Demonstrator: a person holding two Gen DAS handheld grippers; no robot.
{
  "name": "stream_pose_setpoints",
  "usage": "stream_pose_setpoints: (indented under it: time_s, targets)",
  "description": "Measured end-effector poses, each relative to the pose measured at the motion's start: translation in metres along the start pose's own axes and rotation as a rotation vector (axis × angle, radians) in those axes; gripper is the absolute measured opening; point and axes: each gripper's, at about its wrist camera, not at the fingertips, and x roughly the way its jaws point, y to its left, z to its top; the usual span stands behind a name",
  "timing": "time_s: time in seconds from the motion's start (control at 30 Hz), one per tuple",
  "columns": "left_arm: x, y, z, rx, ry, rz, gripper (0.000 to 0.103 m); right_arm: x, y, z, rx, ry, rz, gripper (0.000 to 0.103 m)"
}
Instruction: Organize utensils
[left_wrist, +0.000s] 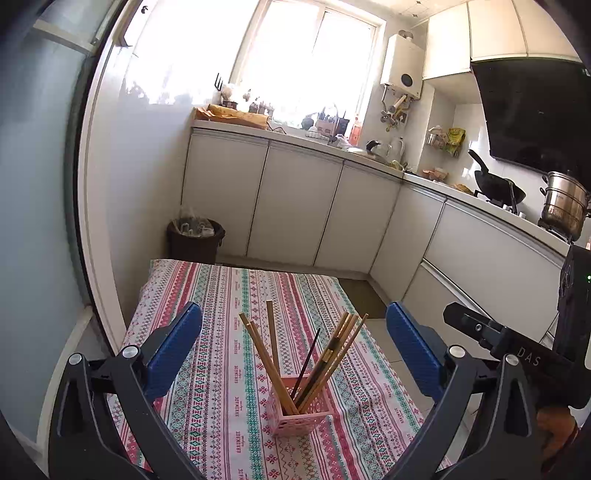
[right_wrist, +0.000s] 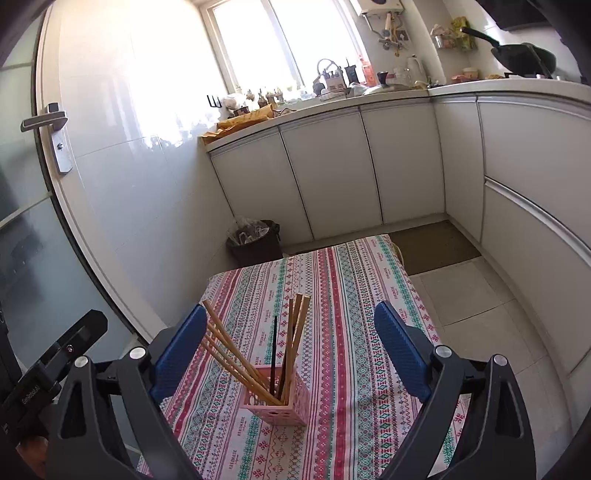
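A small pink slotted holder (left_wrist: 301, 413) (right_wrist: 280, 400) stands upright on the patterned tablecloth (left_wrist: 221, 295) (right_wrist: 351, 280). Several wooden chopsticks (left_wrist: 266, 362) (right_wrist: 229, 350) and one dark one (left_wrist: 306, 363) (right_wrist: 274, 350) lean out of it in different directions. My left gripper (left_wrist: 295, 339) hangs wide open over the table, its blue pads (left_wrist: 173, 354) far apart on either side of the holder, touching nothing. My right gripper (right_wrist: 291, 339) is just as wide open around the same holder, with nothing between its blue pads (right_wrist: 400, 350). Part of the right gripper's body (left_wrist: 517, 347) shows in the left wrist view.
White kitchen cabinets (left_wrist: 295, 206) (right_wrist: 369, 166) and a cluttered countertop run behind and to the right of the table. A dark bin (left_wrist: 195, 240) (right_wrist: 255, 240) stands in the corner past the table's far edge. A wok (left_wrist: 498, 184) and a steel pot (left_wrist: 565, 206) sit on the stove.
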Motion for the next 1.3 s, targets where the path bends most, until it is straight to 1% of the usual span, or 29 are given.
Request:
stream_pose_setpoints:
  time_s: [0.17, 0.43, 0.53, 0.67, 1.17, 1.3]
  targets:
    - [-0.007, -0.011, -0.008, 0.026, 0.001, 0.005, 0.096, -0.013, 0.001, -0.007, -0.029, 0.002, -0.044, 0.095]
    - [-0.025, -0.021, -0.018, 0.035, -0.002, 0.004, 0.096, -0.036, -0.001, -0.021, -0.046, 0.013, -0.093, 0.096]
    - [-0.031, -0.027, -0.021, 0.047, 0.009, 0.008, 0.096, -0.044, -0.002, -0.027, -0.048, 0.023, -0.108, 0.096]
    - [-0.041, -0.032, -0.025, 0.058, 0.012, 0.008, 0.096, -0.054, -0.004, -0.034, -0.041, 0.034, -0.113, 0.096]
    - [-0.076, -0.050, -0.039, 0.114, 0.029, 0.006, 0.096, -0.094, -0.006, -0.054, -0.015, 0.037, -0.086, 0.096]
    - [-0.082, -0.053, -0.041, 0.131, 0.027, 0.023, 0.096, -0.100, -0.009, -0.058, -0.005, 0.042, -0.086, 0.096]
